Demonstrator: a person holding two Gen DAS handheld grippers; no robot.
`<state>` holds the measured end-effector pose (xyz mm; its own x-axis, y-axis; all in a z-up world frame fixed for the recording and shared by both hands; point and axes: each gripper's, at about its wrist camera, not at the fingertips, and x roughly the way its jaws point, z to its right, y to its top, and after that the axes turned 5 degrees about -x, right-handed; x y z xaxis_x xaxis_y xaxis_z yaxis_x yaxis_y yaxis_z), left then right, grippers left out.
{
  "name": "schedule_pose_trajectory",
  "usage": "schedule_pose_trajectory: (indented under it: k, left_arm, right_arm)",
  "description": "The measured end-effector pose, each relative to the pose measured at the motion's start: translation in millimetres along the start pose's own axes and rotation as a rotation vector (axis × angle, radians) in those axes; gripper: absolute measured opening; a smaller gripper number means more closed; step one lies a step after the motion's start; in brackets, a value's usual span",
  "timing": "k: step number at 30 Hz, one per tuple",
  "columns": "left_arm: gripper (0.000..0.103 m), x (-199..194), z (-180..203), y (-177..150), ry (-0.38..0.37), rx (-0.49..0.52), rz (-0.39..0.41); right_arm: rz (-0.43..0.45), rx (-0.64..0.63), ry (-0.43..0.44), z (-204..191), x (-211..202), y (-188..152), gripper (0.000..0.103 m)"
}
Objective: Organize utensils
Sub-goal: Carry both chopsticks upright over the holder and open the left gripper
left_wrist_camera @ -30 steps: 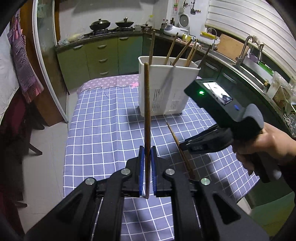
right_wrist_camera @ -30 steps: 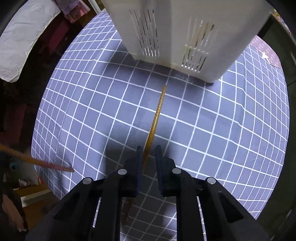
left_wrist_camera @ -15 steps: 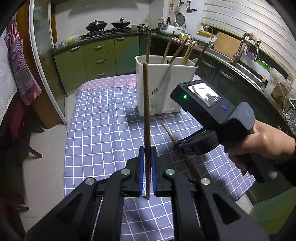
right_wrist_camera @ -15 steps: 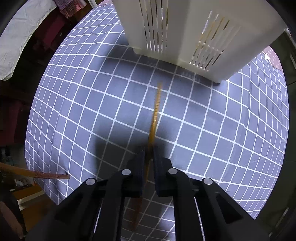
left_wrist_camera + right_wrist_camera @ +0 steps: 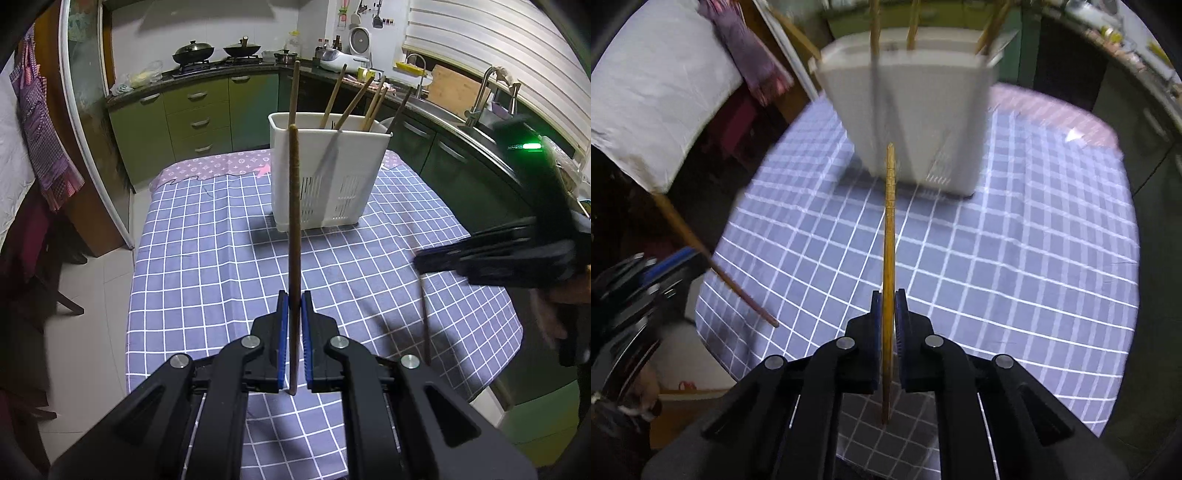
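Blue pads line the left gripper point(image 5: 292, 308), and they are pinched on a dark brown chopstick point(image 5: 293, 236) that stands upright between them, its lower end poking out below the pads and its upper end reaching as high as the rim of the white utensil holder point(image 5: 332, 177) beyond it. The right gripper point(image 5: 886, 310) is likewise clamped, on a lighter, yellow-brown chopstick point(image 5: 888, 236) that runs straight up the middle of its view, clear of the cloth, with its tip pointing at the foot of the holder point(image 5: 912, 122).

Seen from the left wrist, the right gripper point(image 5: 421, 260) is blurred at the right edge, held in a person's hand point(image 5: 554, 310) over the right side of the table, its chopstick point(image 5: 424, 317) hanging down from its fingers as a thin dark streak. Seen from the right wrist, the left gripper point(image 5: 679, 258) sits at the lower left with its chopstick point(image 5: 713, 266) slanting across the table edge.

Several more chopsticks point(image 5: 354, 101) stand leaning in the slotted holder, which rests on the far half of the purple checked tablecloth point(image 5: 207, 258). Behind the table run green kitchen cabinets point(image 5: 192, 114) with two woks point(image 5: 214, 51) on the stove.
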<state>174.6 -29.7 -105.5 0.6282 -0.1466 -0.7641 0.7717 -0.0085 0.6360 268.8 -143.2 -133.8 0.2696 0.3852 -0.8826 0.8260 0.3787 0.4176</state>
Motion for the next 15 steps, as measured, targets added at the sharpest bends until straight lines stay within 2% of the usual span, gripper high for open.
schedule_pose_trajectory:
  k: [4,7,15]
  left_arm:
    - [0.007,-2,0,-2,0.006,0.004,0.005]
    - [0.007,-4,1,-3,0.010,0.005,0.008]
    - [0.007,-8,5,-4,0.014,0.018,0.011]
  right_arm:
    - [0.112,-0.004,-0.025,4,-36,-22,0.008]
    - [0.161,-0.012,-0.052,2,-51,-30,0.008]
    - [0.173,-0.012,-0.044,7,-54,-45,0.008]
